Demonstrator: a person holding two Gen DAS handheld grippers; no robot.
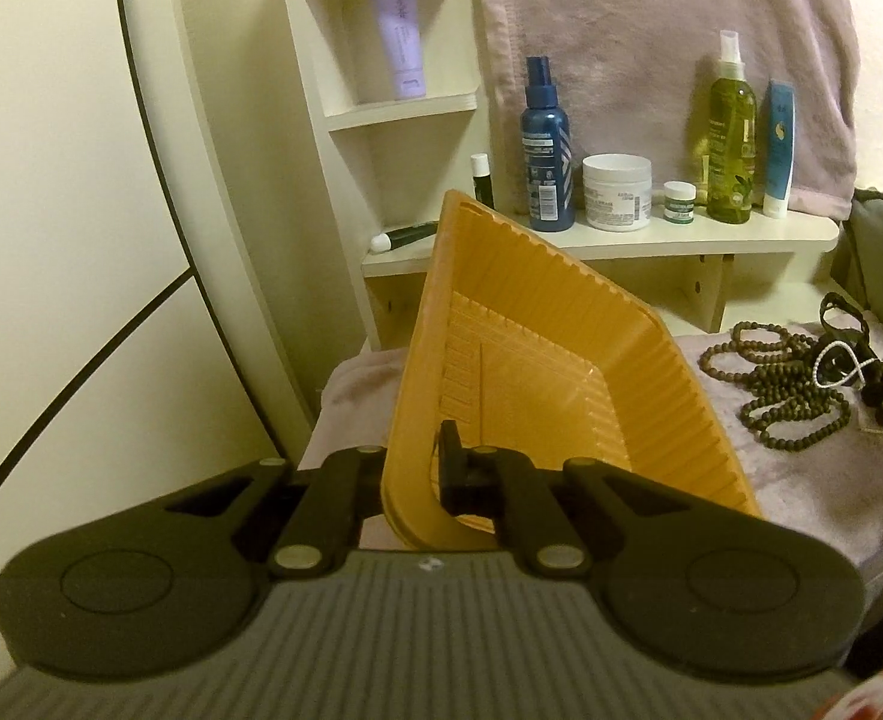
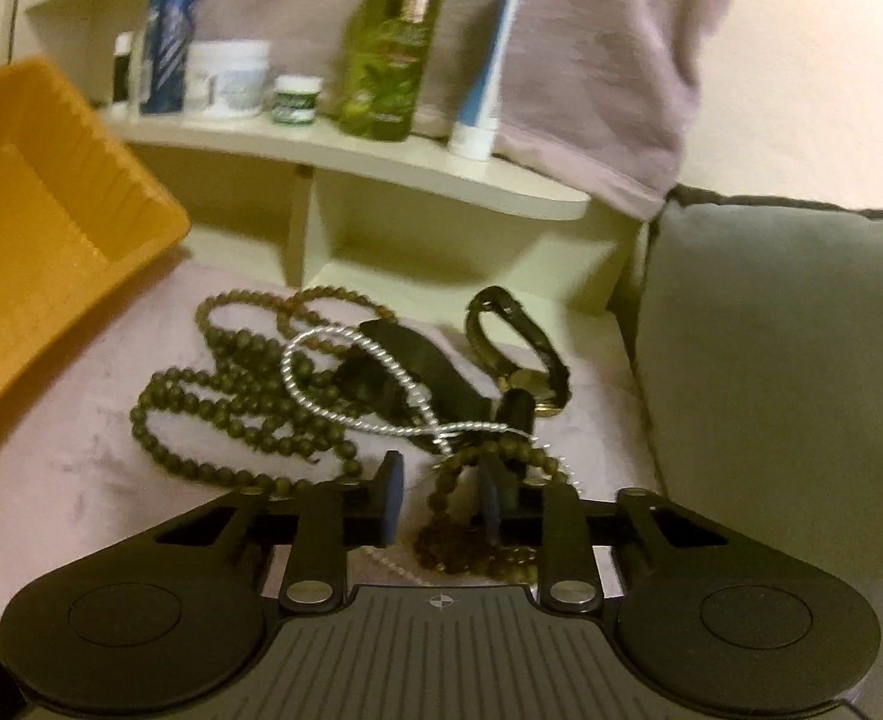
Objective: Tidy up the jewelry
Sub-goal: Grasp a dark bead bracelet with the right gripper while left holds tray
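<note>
The left claw (image 1: 420,471) is clamping the stiff, light orange tray (image 1: 537,372) by its rim, tilting it, while the right claw (image 2: 438,501) is sitting half-open around the floppy, tangle-prone bead necklace (image 2: 249,408) on the pink cloth (image 2: 81,468), probably best pinched at a bunched clump.

Both wrist cameras look forward and downward, close in. They share the orange tray (image 1: 537,396), bead necklace (image 1: 783,384) and toiletry shelf (image 1: 651,243) at twelve o'clock.
</note>
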